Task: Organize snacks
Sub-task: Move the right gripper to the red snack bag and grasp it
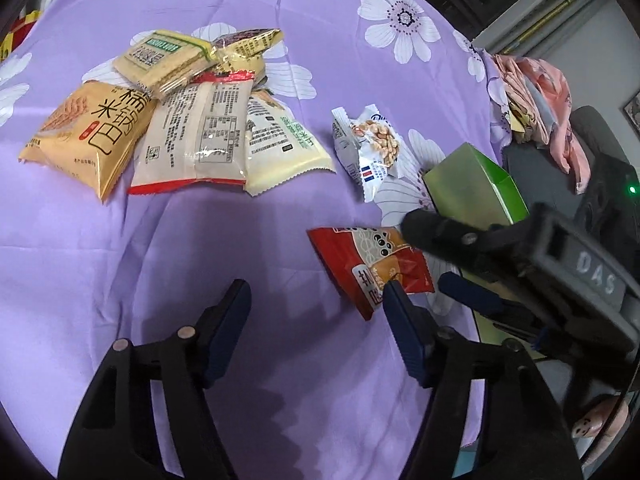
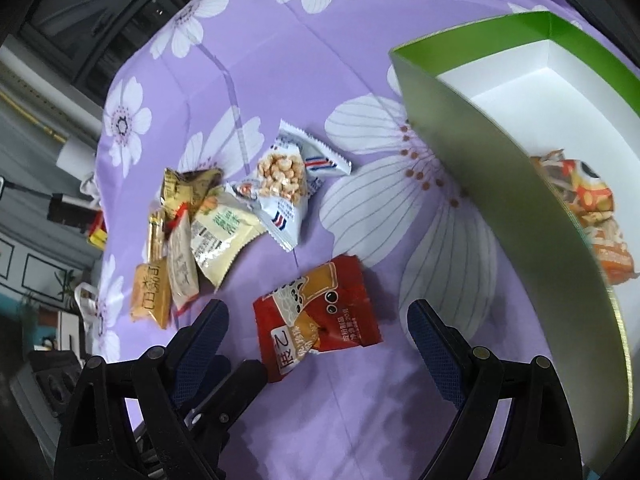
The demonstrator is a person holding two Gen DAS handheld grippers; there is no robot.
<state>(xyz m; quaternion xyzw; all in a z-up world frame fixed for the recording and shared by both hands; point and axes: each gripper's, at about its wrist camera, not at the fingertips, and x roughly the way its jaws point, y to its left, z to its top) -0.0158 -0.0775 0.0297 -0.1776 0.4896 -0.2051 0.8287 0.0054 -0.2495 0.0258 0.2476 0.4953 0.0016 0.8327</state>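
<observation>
A red snack packet (image 1: 370, 266) lies on the purple flowered cloth (image 1: 240, 240); in the right wrist view it (image 2: 320, 316) sits between and just ahead of my open right gripper (image 2: 316, 320). My left gripper (image 1: 316, 308) is open and empty, with the packet by its right finger. A white peanut packet (image 1: 366, 148) (image 2: 288, 184) lies farther off. A pile of several snack packets (image 1: 168, 120) (image 2: 192, 232) lies beyond. A green box (image 2: 480, 168) (image 1: 476, 186) with a white inside holds an orange packet (image 2: 588, 216).
The right gripper's body (image 1: 520, 264) crosses the left wrist view at the right. Pink cloth (image 1: 540, 92) lies on dark furniture past the table's edge. A dark cabinet (image 2: 80, 20) stands beyond the table.
</observation>
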